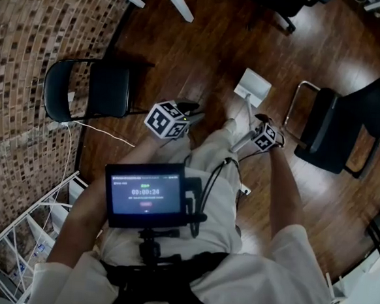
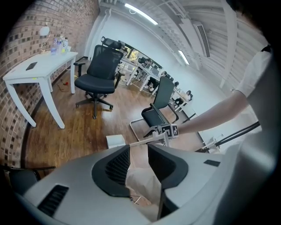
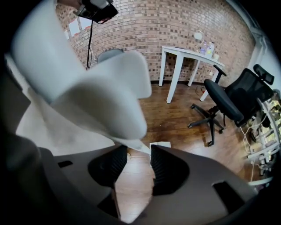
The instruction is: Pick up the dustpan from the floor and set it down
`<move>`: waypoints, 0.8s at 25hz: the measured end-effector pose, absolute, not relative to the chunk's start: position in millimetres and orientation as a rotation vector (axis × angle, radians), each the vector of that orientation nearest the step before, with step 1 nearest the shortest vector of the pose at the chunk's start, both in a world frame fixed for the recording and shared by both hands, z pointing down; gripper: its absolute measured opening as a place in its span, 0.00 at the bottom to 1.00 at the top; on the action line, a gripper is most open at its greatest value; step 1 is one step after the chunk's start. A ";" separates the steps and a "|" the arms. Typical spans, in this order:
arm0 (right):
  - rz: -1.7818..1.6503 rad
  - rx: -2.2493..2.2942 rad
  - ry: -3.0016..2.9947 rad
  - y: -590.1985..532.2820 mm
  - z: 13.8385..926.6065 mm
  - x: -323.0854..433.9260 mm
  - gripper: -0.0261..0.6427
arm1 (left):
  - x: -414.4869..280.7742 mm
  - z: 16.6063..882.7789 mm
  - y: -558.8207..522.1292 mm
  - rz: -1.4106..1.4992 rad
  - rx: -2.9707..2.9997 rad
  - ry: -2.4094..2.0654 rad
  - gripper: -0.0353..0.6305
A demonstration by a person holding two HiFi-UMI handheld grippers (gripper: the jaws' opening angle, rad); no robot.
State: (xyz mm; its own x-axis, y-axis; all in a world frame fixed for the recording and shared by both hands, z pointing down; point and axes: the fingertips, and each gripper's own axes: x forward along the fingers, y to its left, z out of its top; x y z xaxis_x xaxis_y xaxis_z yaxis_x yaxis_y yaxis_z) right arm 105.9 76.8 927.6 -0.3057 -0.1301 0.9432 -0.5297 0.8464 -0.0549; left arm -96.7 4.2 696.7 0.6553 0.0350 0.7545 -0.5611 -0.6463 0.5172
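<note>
You stand on a dark wooden floor point(image 1: 205, 44) with a brick wall point(image 1: 28, 50) running along your left. To the right sits a black chair with a metal frame point(image 1: 336, 130), and to the left, close to the wall, a black folding chair point(image 1: 90, 91). Farther off, the right gripper view shows a white table point(image 3: 184, 52) against the bricks and a black office chair point(image 3: 228, 101) to its right. A small monitor point(image 1: 144, 193) hangs at your chest. Your left gripper point(image 2: 138, 149) points down over your pale trouser leg; its fingers point(image 2: 116, 169) are spread with nothing between them. Your right gripper point(image 3: 139, 149) points steeply down at the floor; its fingers point(image 3: 167, 169) are also spread, with only bare boards in the gap. The white dustpan point(image 1: 253, 87) rests on the floor just beyond your feet, between the two near chairs and closer to the right one, on the far side of your right gripper. Its thin handle point(image 2: 146, 139) runs from the pan back to just beside your right gripper. You cannot tell from these views whether the handle touches that gripper, but the pads are not pressing on it.
</note>
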 end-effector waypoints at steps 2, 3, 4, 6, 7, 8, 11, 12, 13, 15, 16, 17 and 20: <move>0.457 0.537 -1.848 78.6 929.1 110.0 0.34 | -96.4 699.1 7.7 0.978 2.096 -0.386 0.24; 0.468 0.562 -1.834 78.5 928.9 112.6 0.34 | -96.3 700.5 8.8 0.981 2.099 -0.377 0.24; 0.482 0.586 -1.817 79.2 929.0 115.5 0.35 | -96.2 701.8 9.7 0.984 2.103 -0.367 0.24; 0.528 0.629 -1.779 86.2 932.2 121.6 0.36 | -95.4 704.0 11.6 0.991 2.113 -0.344 0.24; 0.559 0.652 -1.759 91.9 935.5 125.0 0.36 | -95.0 705.0 12.5 0.995 2.120 -0.331 0.24; 0.594 0.679 -1.737 98.2 939.4 129.0 0.36 | -94.6 705.9 13.3 0.999 2.127 -0.318 0.24; 0.731 0.805 -1.653 117.5 953.5 145.6 0.37 | -94.0 709.4 14.6 1.007 2.150 -0.280 0.24; 0.800 0.854 -1.622 127.5 960.7 150.8 0.37 | -93.9 711.1 15.1 1.007 2.157 -0.268 0.24; 0.887 0.904 -1.592 140.0 968.6 154.2 0.37 | -93.8 713.0 16.0 1.005 2.163 -0.257 0.24; 1.112 1.007 -1.506 172.6 981.8 155.2 0.37 | -94.2 717.9 18.0 1.001 2.174 -0.235 0.24; 1.226 1.060 -1.432 191.1 985.5 156.0 0.37 | -95.4 720.0 18.3 0.999 2.181 -0.224 0.24; 1.302 1.127 -1.365 203.4 987.0 158.0 0.37 | -97.8 720.5 17.3 0.997 2.191 -0.210 0.24; 1.327 1.394 -1.243 204.8 968.6 169.0 0.37 | -111.7 702.3 3.5 0.968 2.234 -0.153 0.24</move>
